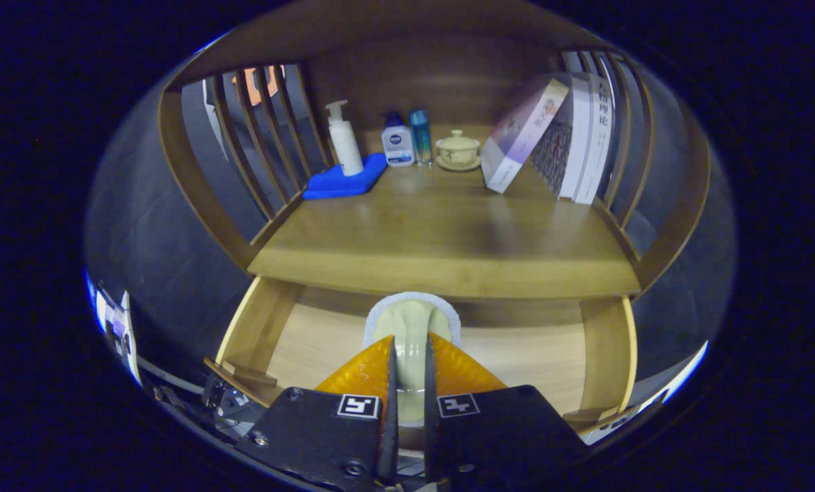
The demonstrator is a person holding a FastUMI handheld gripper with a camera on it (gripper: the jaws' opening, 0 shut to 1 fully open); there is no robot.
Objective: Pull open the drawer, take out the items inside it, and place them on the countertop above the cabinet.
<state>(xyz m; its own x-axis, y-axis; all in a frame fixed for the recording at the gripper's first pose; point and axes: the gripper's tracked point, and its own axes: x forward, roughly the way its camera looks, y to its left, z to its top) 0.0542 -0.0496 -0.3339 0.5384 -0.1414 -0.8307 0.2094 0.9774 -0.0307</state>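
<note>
One item, a pale scrubber (410,335) with a fuzzy white rim, sits pinched in my gripper (408,355); both fingers are drawn narrow and press on its middle. It hangs over the open drawer (257,328), just below the front edge of the countertop (448,239). I judge the drawer step done and the pick made; the lift onto the countertop is what remains. What I can see of the drawer floor looks bare, though my fingers hide the near part, so I cannot say whether more waits there. Further back on the countertop stand a pump bottle (344,137) on a blue cloth (346,179), two small bottles (407,140), a lidded cup (457,148) and leaning books (550,137). The middle of the top is free for placing.
</note>
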